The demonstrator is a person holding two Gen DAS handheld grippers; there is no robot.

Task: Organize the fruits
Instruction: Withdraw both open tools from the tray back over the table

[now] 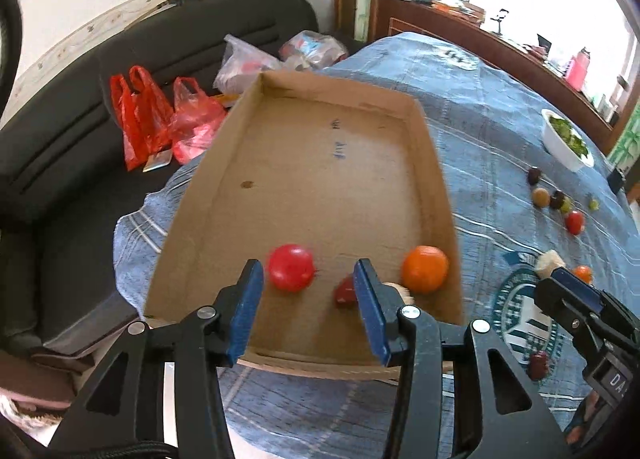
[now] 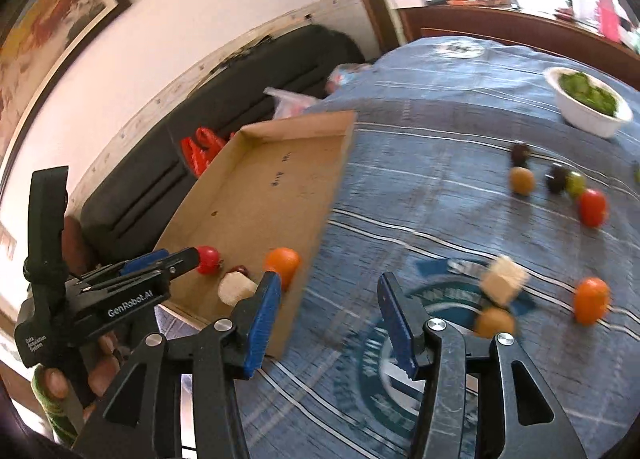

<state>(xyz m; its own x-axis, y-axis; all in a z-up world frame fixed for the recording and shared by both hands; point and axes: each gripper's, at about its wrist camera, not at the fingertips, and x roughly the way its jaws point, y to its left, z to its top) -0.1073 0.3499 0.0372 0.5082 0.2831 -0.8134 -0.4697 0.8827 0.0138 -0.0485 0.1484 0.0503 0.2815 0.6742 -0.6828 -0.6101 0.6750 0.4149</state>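
A cardboard tray (image 1: pixel 304 107) (image 2: pixel 256 139) lies on the blue cloth. At its near end rest a red tomato (image 1: pixel 291 267) (image 2: pixel 208 259), a dark red fruit (image 1: pixel 345 293), an orange fruit (image 1: pixel 425 269) (image 2: pixel 283 263) and a pale chunk (image 2: pixel 236 289). My left gripper (image 1: pixel 308 263) (image 2: pixel 188 259) hangs open just above the tray's near end, holding nothing. My right gripper (image 2: pixel 329 279) (image 1: pixel 560 279) is open over the cloth right of the tray, with nothing between its fingers. Loose on the cloth lie a pale cube (image 2: pixel 504 279), a brownish fruit (image 2: pixel 494 322) and an orange tomato (image 2: pixel 591 299).
Further right on the cloth sit a red tomato (image 2: pixel 593 207), a green grape (image 2: pixel 575 183) and dark fruits (image 2: pixel 557 177). A white bowl of greens (image 2: pixel 588 103) stands at the back right. A black sofa (image 1: pixel 80 139) with red bags (image 1: pixel 140 115) lies left of the table.
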